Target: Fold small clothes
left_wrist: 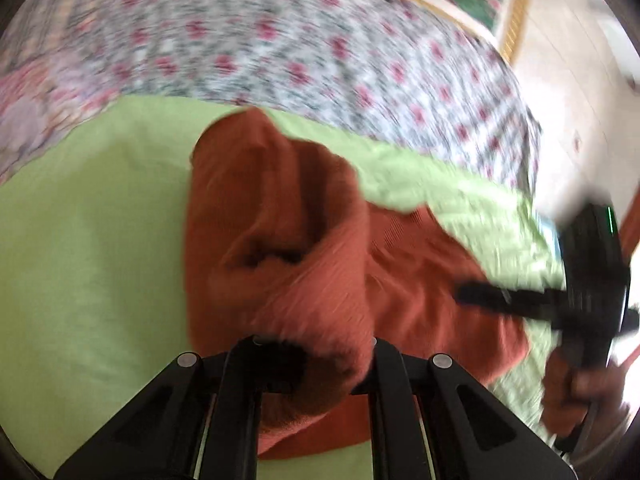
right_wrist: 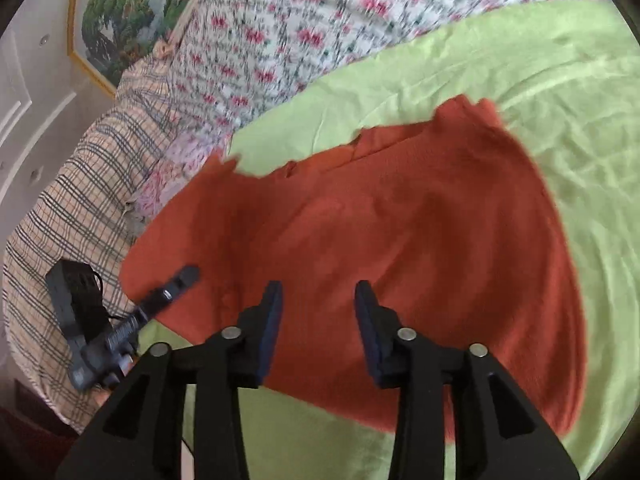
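Observation:
A rust-orange knit garment [right_wrist: 400, 232] lies on a light green sheet [right_wrist: 540, 80]. In the left wrist view the garment [left_wrist: 288, 240] is bunched and lifted, with a fold draped between my left gripper's fingers [left_wrist: 316, 360]; the fingers stand apart around the cloth. My right gripper [right_wrist: 318, 300] is open and empty just above the garment's near part. The right gripper also shows in the left wrist view [left_wrist: 480, 296] over the garment's right side. The left gripper shows in the right wrist view [right_wrist: 176, 280] at the garment's left edge. Both views are motion-blurred.
A floral bedspread [right_wrist: 300, 32] lies beyond the green sheet. A plaid blanket [right_wrist: 80, 184] lies at the left. A framed landscape painting [right_wrist: 120, 12] hangs on the wall behind. The floor [left_wrist: 580, 80] shows past the bed's right edge.

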Tool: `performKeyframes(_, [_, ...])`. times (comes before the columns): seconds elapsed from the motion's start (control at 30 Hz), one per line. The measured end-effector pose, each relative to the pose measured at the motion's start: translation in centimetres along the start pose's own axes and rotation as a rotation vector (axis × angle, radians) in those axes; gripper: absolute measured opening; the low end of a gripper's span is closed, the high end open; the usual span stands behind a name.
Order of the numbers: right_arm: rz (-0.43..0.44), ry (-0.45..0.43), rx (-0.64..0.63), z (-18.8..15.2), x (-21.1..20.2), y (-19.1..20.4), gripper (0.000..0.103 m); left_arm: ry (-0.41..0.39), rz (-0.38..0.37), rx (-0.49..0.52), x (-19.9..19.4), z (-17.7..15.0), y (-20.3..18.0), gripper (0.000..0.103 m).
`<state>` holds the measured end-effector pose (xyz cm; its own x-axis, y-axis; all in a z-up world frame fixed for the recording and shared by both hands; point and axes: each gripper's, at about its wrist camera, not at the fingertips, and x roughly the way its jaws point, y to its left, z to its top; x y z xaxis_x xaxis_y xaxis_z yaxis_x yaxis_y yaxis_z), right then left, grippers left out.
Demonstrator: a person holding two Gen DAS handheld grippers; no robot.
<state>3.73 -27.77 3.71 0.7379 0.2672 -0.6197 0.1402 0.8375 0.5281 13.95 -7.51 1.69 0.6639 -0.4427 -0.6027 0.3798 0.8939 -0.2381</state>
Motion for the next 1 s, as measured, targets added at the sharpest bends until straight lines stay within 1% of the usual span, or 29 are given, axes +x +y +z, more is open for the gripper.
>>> performKeyframes(0.07, [0.016, 0.034, -0.008, 1.4, 1.5, 0.2, 0.042, 0.028, 0.011, 0.061, 1.5, -1.2, -1.6, 0.009])
performKeyframes(0.1, [0.045, 0.067, -0.002, 2.3, 2.8, 0.1, 0.045, 0.042, 0.025, 0.088, 2.1, -1.7, -2.2, 0.009])
performKeyframes(0.23, [0.112, 0.148, 0.05, 5.1, 7.4, -0.4, 0.049, 0.035, 0.073, 0.169, 2.7, -2.8, -3.4, 0.009])
performKeyframes(0.3, [0.126, 0.175, 0.061, 6.5, 9.7, -0.3, 0.049, 0.03, 0.09, 0.201, 2.7, -3.1, -3.8, 0.01])
performKeyframes(0.37, [0.116, 0.192, 0.061, 7.8, 11.8, 0.0, 0.049, 0.026, 0.122, 0.245, 2.8, -3.4, -4.5, 0.01])
performKeyframes(0.43, [0.137, 0.209, 0.069, 8.7, 13.4, 0.4, 0.049, 0.022, 0.146, 0.278, 2.7, -3.7, -4.8, 0.01])
performKeyframes(0.47, [0.125, 0.212, 0.068, 9.1, 14.3, 0.6, 0.049, 0.023, 0.157, 0.292, 2.7, -3.8, -5.1, 0.01])
performKeyframes(0.5, [0.104, 0.219, 0.056, 9.3, 14.8, 0.8, 0.04, 0.023, 0.165, 0.302, 2.7, -3.8, -5.4, 0.01])
performKeyframes(0.53, [0.075, 0.232, 0.021, 9.5, 15.4, 1.2, 0.018, 0.026, 0.167, 0.316, 2.5, -3.8, -5.6, 0.01])
performKeyframes(0.57, [0.049, 0.241, -0.011, 9.6, 15.6, 1.5, 0.018, 0.026, 0.16, 0.321, 2.3, -3.7, -5.8, 0.01])
performKeyframes(0.6, [0.035, 0.239, -0.041, 9.7, 15.3, 1.9, 0.017, 0.02, 0.139, 0.324, 1.8, -3.4, -6.2, 0.01])
performKeyframes(0.63, [0.041, 0.224, -0.066, 9.8, 14.5, 2.2, 0.016, 0.011, 0.113, 0.322, 1.4, -2.8, -6.5, 0.01])
performKeyframes(0.7, [0.048, 0.178, -0.116, 10.3, 12.1, 2.7, 0.015, -0.002, 0.056, 0.315, 0.9, -2.0, -7.7, 0.01])
performKeyframes(0.77, [0.051, 0.134, -0.138, 11.0, 9.6, 2.5, 0.015, -0.002, -0.006, 0.3, 1.0, -1.1, -9.4, 0.01])
performKeyframes(0.8, [0.042, 0.109, -0.147, 11.3, 7.9, 2.0, 0.015, 0.004, -0.029, 0.292, 1.3, -0.8, -10.2, 0.011])
performKeyframes(0.9, [-0.017, 0.073, -0.163, 11.7, 5.2, -0.1, 0.015, 0.01, -0.097, 0.285, 2.7, -0.8, -13.0, 0.011])
performKeyframes(1.0, [-0.073, 0.064, -0.135, 11.3, 3.5, -3.2, 0.015, 0.062, -0.148, 0.273, 4.6, -1.4, -15.1, 0.011])
